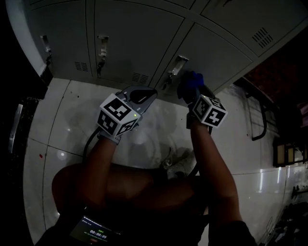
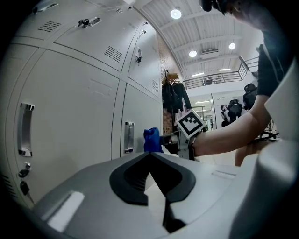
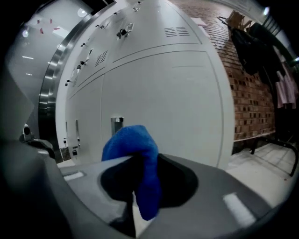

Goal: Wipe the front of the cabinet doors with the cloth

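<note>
Currently | right gripper (image 3: 138, 158) is clamping cloth (image 3: 128, 140) by cabinet door (image 3: 182, 102) | left gripper (image 2: 151, 156) is idling closed, empty | risk: cloth slipping out under rubbing drag.

The head view is badly underexposed, nearly black at its corners, with only a faint sheen on the glossy floor (image 1: 57, 144). The left gripper view is bright under round ceiling lamps (image 2: 176, 13) (mild glare). Both gripper views bow at the edges, and the near cloth (image 3: 135, 154) looks soft.
</note>
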